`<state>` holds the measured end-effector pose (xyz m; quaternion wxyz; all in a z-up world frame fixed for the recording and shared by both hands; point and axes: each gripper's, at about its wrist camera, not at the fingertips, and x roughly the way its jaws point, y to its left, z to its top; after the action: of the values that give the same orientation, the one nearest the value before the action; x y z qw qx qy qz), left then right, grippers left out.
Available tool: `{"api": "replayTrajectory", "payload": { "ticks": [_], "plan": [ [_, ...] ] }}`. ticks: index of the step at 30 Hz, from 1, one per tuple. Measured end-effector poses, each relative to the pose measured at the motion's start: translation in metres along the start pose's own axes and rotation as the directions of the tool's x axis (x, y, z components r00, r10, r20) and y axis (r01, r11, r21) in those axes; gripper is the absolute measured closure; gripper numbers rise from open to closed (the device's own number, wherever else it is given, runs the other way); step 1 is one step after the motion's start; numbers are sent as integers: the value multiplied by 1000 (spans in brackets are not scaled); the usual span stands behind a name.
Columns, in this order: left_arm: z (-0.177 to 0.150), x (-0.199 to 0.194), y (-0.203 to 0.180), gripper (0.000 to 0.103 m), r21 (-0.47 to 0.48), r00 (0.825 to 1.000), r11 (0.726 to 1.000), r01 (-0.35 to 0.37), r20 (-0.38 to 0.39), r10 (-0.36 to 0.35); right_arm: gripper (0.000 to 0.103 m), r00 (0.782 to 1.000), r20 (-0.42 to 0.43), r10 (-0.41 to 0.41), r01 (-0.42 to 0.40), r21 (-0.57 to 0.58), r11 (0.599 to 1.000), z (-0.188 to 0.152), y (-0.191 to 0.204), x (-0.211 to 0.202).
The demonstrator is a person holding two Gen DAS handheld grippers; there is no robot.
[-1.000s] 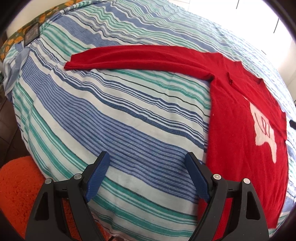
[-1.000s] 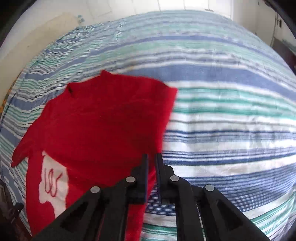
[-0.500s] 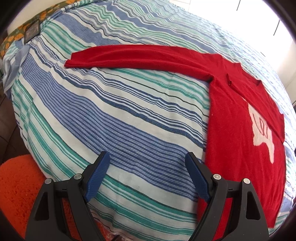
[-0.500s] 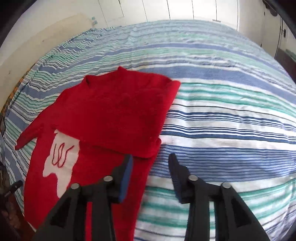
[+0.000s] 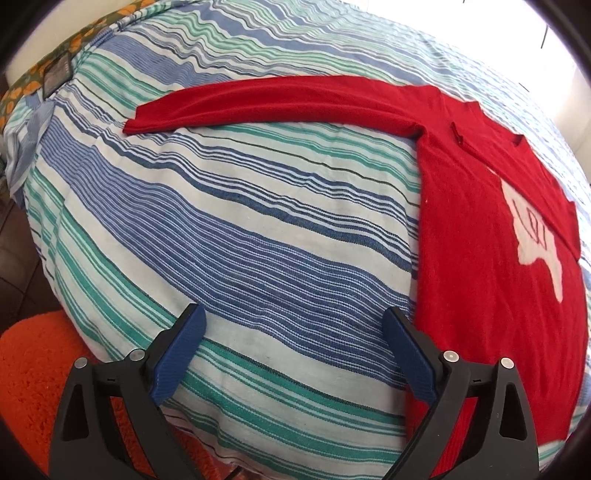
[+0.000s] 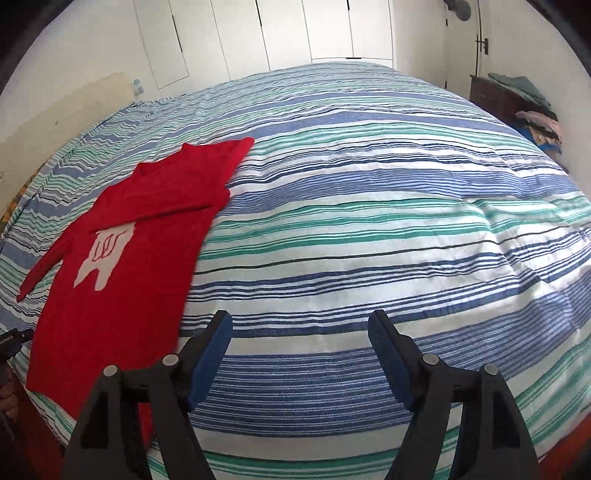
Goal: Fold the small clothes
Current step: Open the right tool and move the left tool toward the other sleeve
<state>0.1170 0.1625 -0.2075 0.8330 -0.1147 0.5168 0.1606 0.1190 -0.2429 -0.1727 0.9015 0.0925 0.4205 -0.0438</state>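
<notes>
A small red sweater [image 5: 476,236] with a white motif lies flat on the striped bed. Its one sleeve [image 5: 280,99] stretches out to the left in the left wrist view. Its other sleeve [image 6: 166,199] lies folded across the chest in the right wrist view, where the sweater [image 6: 110,288] sits at the left. My left gripper [image 5: 293,354] is open and empty, hovering over the bed's near edge just left of the sweater's hem. My right gripper [image 6: 301,354] is open and empty, to the right of the sweater.
The blue, green and white striped bedcover [image 6: 369,206] fills both views. An orange rug [image 5: 33,373] lies beside the bed at lower left. A dark wooden dresser with piled clothes [image 6: 517,103] stands at the far right. White wardrobe doors [image 6: 288,29] are behind the bed.
My right gripper was shut on the sweater's sleeve, laid it across the chest, opened and drew back to the right. My left gripper stayed open and barely shifted.
</notes>
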Motion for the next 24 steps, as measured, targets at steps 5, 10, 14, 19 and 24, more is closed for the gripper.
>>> {"api": "replayTrajectory", "payload": {
  "ticks": [5,10,14,19,24],
  "plan": [
    [-1,8,0,1,-7,999,1000,10,-37,-11,15,998,-29,-59,59,0,998,-2,1,13],
    [-4,13,-4,0,18,999,1000,-17,-43,18,13,993,-99,-69,74,40,997,-22,-3,32],
    [-4,16,-8,0,31,998,999,-42,-42,44,6,993,-105,-58,62,32,998,-24,-3,37],
    [-6,16,-10,0,41,998,998,-46,-31,47,1,994,-90,-56,58,14,998,-28,-2,43],
    [-5,16,-10,0,47,998,998,-41,-35,43,0,995,-81,-63,64,1,998,-30,-1,44]
  ]
}}
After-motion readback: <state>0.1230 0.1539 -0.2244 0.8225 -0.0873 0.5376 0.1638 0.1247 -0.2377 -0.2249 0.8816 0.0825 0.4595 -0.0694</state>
